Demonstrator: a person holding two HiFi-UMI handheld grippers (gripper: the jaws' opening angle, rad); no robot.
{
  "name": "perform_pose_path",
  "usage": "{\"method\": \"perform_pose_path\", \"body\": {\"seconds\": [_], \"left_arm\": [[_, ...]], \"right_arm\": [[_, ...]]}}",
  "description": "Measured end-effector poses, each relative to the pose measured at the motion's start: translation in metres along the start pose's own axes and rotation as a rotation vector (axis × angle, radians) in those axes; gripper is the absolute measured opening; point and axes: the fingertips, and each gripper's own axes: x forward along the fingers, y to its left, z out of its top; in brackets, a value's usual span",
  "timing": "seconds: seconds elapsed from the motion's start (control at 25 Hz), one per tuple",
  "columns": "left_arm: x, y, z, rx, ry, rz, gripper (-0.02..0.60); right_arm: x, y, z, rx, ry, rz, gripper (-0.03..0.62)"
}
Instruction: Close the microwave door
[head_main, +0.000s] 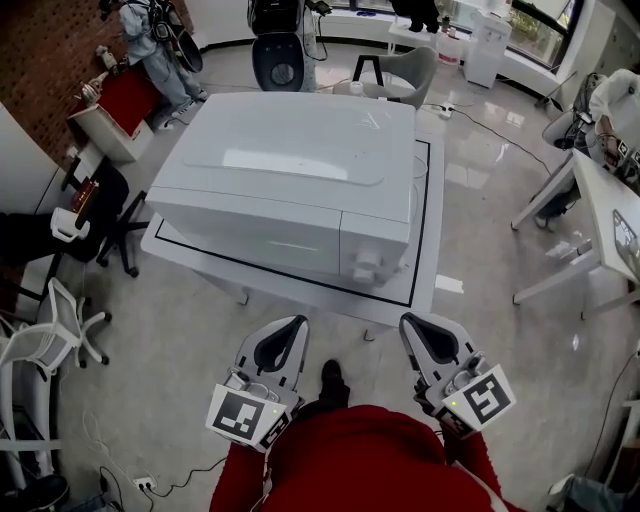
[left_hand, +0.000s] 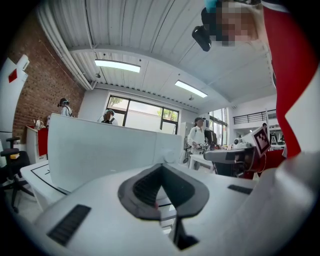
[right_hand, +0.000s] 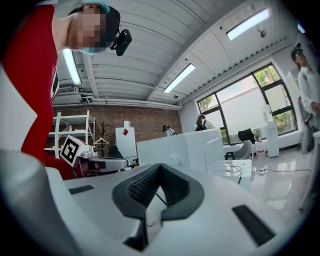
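The white microwave (head_main: 300, 170) stands on a white table (head_main: 425, 250), and its front door (head_main: 260, 235) lies flush with the body, a round knob (head_main: 365, 268) at its right. Both grippers hover side by side in front of the table, a short way off the microwave. My left gripper (head_main: 297, 322) is shut with nothing between its jaws, and so is my right gripper (head_main: 408, 322). The left gripper view shows the closed jaws (left_hand: 160, 167) aimed at the microwave front (left_hand: 105, 150). In the right gripper view the jaws (right_hand: 160, 166) point past the microwave (right_hand: 190, 147).
A black line borders the table top. Office chairs (head_main: 60, 320) and a red cabinet (head_main: 125, 100) stand at the left, white desks (head_main: 600, 230) at the right. People stand at the back of the room. Grey floor lies between me and the table.
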Motion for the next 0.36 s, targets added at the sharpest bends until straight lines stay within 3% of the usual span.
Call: {"method": "perform_pose_path", "body": {"seconds": [0.36], "left_arm": [[0.0056, -0.0008, -0.0002, 0.001, 0.012, -0.005, 0.011]], "right_arm": [[-0.0024, -0.0057, -0.0012, 0.004, 0.019, -0.017, 0.012]]}}
